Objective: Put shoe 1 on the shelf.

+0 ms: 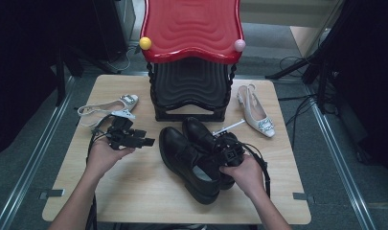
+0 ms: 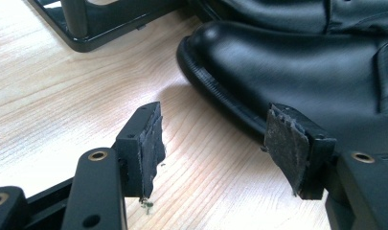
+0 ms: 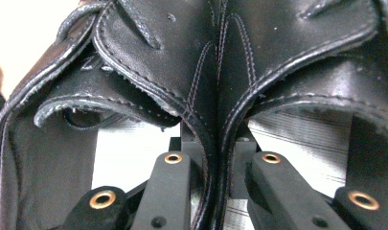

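This looks like a lab or test room set up for recording, not a home. A small wooden table [image 1: 134, 191] stands alone on grey carpet, flanked by metal rails [image 1: 33, 158] on the floor. Loose cables [image 1: 297, 103] trail past dark stand legs [image 1: 297, 67] at the right (likely camera or light stands). Shoes and a red-topped rack [image 1: 191, 28] sit there like laid-out props.

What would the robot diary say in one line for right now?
right gripper: jaws pinch both black shoes' inner collars together | left gripper: jaws open beside shoe toe | shoes on table
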`<state>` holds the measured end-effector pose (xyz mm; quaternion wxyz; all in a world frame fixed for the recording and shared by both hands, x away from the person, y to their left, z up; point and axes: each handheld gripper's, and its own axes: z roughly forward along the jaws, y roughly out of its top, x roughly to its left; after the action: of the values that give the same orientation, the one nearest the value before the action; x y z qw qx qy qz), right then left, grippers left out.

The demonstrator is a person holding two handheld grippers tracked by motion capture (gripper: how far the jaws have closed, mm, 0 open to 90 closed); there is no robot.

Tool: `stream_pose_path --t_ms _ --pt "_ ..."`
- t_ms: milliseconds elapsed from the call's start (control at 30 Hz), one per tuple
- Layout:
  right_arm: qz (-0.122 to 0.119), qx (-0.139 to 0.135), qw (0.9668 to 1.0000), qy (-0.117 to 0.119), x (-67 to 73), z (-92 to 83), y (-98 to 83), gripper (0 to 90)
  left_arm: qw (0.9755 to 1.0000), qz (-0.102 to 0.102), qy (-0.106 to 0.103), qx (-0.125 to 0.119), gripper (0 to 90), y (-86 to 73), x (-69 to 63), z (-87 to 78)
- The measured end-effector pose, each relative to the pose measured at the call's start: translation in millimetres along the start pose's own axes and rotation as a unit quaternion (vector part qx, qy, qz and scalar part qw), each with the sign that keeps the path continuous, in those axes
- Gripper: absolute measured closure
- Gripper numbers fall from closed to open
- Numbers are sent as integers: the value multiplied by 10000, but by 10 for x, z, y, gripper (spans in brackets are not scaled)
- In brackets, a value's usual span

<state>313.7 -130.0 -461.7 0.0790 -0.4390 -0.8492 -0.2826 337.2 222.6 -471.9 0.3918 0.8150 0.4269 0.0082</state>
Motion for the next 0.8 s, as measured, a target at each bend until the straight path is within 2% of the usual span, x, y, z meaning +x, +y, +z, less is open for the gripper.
stream_pose_path --t_ms 267,567,667,800 --pt "189 -298 9977 575 -107 -283 -33 827 10000 1 -7 -18 383 -17 23 -31" --pt "189 -677 9952 686 -54 -679 44 827 10000 57 -22 -17 383 -19 24 -42" --pt "179 -836 9936 742 -24 -795 139 827 10000 68 -30 19 383 -18 19 -33" --pt "194 -1089 9914 694 13 -894 301 827 10000 71 -31 5 383 -19 10 -22"
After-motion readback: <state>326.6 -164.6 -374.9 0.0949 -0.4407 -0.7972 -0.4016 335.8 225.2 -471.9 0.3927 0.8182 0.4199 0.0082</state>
